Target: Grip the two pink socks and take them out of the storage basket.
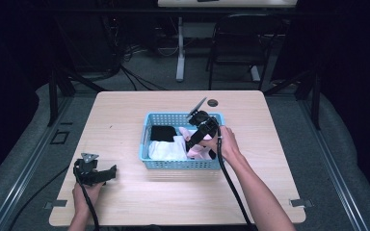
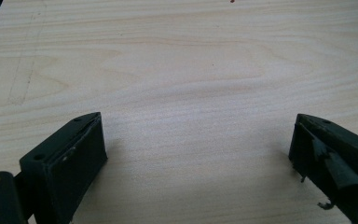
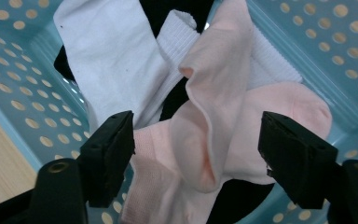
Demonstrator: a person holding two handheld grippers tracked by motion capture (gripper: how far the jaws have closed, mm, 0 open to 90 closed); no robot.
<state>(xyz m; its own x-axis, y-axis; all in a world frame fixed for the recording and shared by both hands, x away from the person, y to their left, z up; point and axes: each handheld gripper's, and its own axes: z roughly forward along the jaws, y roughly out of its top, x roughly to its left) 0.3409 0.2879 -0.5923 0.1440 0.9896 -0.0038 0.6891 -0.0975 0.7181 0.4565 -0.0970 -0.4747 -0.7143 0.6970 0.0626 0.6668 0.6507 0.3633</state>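
A blue perforated basket point(image 1: 180, 164) is seen at the middle of the worktop point(image 1: 125, 120), and a small heap of socks is held in it: a pink sock point(image 3: 214, 107) lying uppermost toward the right, a white sock point(image 3: 112, 56) to its left, and something black point(image 1: 163, 133) beneath and at the far left corner. The right gripper point(image 3: 196, 154) is held inside the basket with its jaws spread wide on either side of a raised fold of the pink sock; nothing is clamped yet. The left gripper point(image 2: 196, 158) is rested on bare wood near the front left corner, jaws likewise wide apart and empty.

The pink sock is judged to be light, soft and limp, likely to drape and to drag its neighbours where they overlap. The upstanding ridge between the jaws is considered the best place to be pinched, since a doubled layer of knit is offered there.

No brand, label or legible writing is seen on the socks or basket.
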